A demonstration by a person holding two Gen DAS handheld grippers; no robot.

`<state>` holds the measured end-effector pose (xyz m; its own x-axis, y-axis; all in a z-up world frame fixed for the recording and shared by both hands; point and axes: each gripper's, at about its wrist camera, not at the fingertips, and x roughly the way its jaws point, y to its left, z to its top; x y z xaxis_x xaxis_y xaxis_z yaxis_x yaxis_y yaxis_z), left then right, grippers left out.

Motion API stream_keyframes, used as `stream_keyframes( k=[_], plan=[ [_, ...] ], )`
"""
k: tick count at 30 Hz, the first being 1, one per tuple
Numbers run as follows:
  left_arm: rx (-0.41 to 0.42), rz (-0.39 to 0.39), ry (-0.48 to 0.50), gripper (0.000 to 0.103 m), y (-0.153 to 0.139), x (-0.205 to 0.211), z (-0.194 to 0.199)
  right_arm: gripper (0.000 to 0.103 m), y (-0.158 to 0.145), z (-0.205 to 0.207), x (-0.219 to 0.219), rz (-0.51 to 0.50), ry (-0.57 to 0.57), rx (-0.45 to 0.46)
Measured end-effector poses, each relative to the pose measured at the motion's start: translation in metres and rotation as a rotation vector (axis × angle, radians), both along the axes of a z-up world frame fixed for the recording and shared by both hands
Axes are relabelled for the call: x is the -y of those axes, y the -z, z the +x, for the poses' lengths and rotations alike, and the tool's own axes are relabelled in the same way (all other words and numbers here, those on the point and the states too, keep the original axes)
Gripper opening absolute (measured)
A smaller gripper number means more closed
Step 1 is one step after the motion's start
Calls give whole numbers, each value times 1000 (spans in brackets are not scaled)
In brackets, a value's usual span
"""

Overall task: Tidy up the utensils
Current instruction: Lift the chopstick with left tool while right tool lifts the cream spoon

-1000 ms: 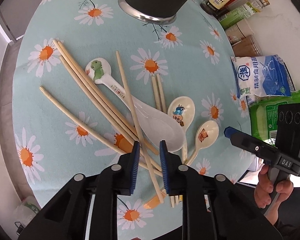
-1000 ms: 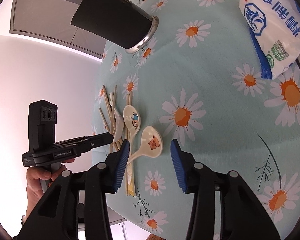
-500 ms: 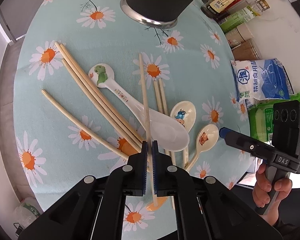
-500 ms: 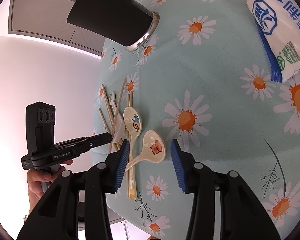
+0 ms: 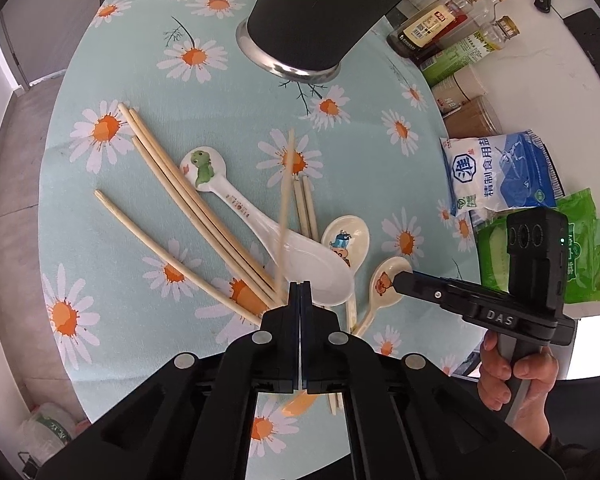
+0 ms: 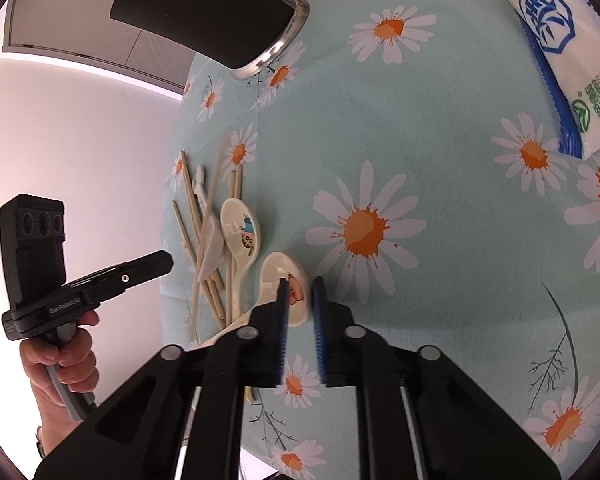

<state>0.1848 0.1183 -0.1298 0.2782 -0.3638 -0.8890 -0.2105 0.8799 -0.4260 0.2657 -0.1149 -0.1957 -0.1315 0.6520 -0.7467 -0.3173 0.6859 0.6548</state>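
the left gripper (image 5: 301, 285) is clamped on a single chopstick (image 5: 286, 196), which slants up off the table toward the black utensil holder (image 5: 320, 12) at the far edge. the right gripper (image 6: 299, 286) has just been narrowing its jaws around the bowl of the bear spoon (image 6: 286, 280) near the table's front edge; whether the pads press it cannot be told. beside it lie the cartoon spoon (image 5: 345, 240), the dinosaur spoon (image 5: 236, 200) and loose chopsticks (image 5: 188, 196) on the daisy tablecloth (image 5: 204, 92). a salt bag (image 5: 496, 172) sits at the right edge.
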Motion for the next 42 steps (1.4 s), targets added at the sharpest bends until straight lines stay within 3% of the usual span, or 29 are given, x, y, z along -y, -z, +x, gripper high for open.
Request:
stream_keyframes(
  k=[8, 17, 18, 19, 20, 21, 22, 25, 33, 35, 37, 42],
  plan=[
    [5, 5, -5, 0, 0, -3, -3, 5, -1, 2, -1, -8, -5, 22],
    [24, 101, 13, 1, -5, -15, -2, 5, -3, 3, 2, -11, -4, 26],
    [26, 140, 13, 10, -6, -18, -2, 5, -3, 2, 4, -10, -4, 24],
    [29, 171, 11, 38, -8, -22, -2, 5, -3, 2, 5, -10, -4, 23],
    [28, 199, 7, 74, -9, -27, -1, 5, -3, 2, 5, -10, -5, 24],
    [29, 235, 1, 80, -10, -33, -1, 5, -5, 2, 12, -11, -6, 24],
    [36, 292, -2, 78, -11, -41, 0, 5, -5, 2, 11, -11, -6, 23],
    [15, 367, -4, 77, -9, -61, 6, 5, -5, 3, 11, -12, -6, 23],
    [-13, 421, 6, 75, 0, -93, 18, 5, -6, 1, 17, -23, 4, 20],
    [-29, 439, 26, 63, 11, -99, 22, 5, -8, 1, 19, -24, 6, 20],
    [-58, 426, 32, 32, 24, -106, 25, 5, -8, 2, 21, -28, 11, 21],
    [-23, 401, 61, 5, 29, -112, 33, 5, -9, 4, 25, -43, 27, 17]
  ],
)
